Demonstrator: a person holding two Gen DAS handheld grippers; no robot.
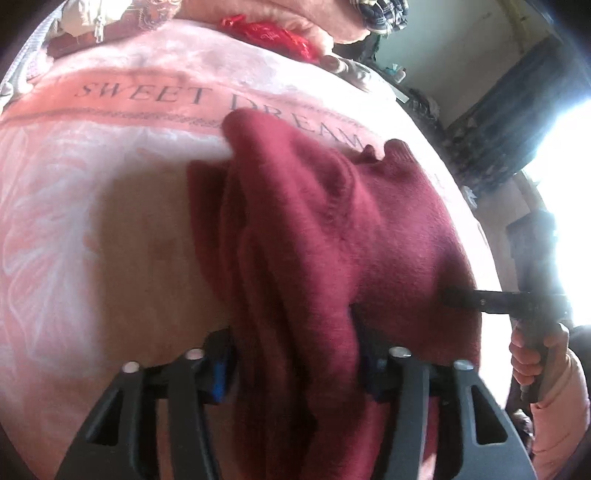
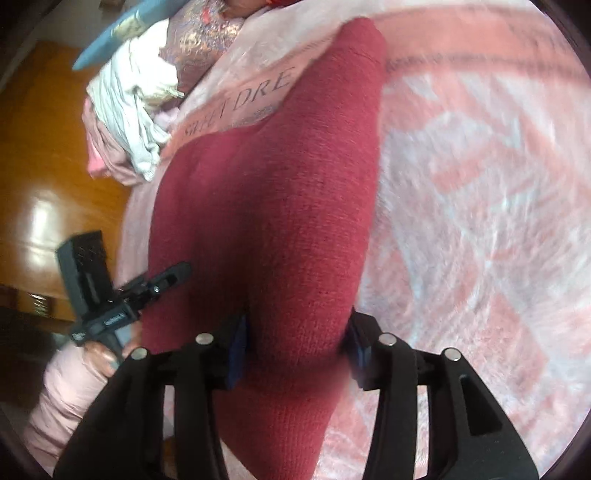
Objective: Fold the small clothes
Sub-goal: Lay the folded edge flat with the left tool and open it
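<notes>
A dark red knit garment (image 1: 317,229) lies partly lifted over a pink blanket (image 1: 92,177) printed "SWEET DREAM". My left gripper (image 1: 295,354) is shut on a bunched edge of the garment, which hangs down between its fingers. My right gripper (image 2: 295,350) is shut on another edge of the same garment (image 2: 273,192), which stretches away toward its far rounded end. The right gripper also shows in the left wrist view (image 1: 480,299) at the garment's right edge. The left gripper also shows in the right wrist view (image 2: 173,277) at the garment's left edge.
A pile of other clothes (image 2: 136,92) lies at the blanket's far left edge, over an orange wooden floor (image 2: 40,177). A red cloth (image 1: 273,33) and more clothes lie at the blanket's far side. Bright window light (image 1: 569,192) is at the right.
</notes>
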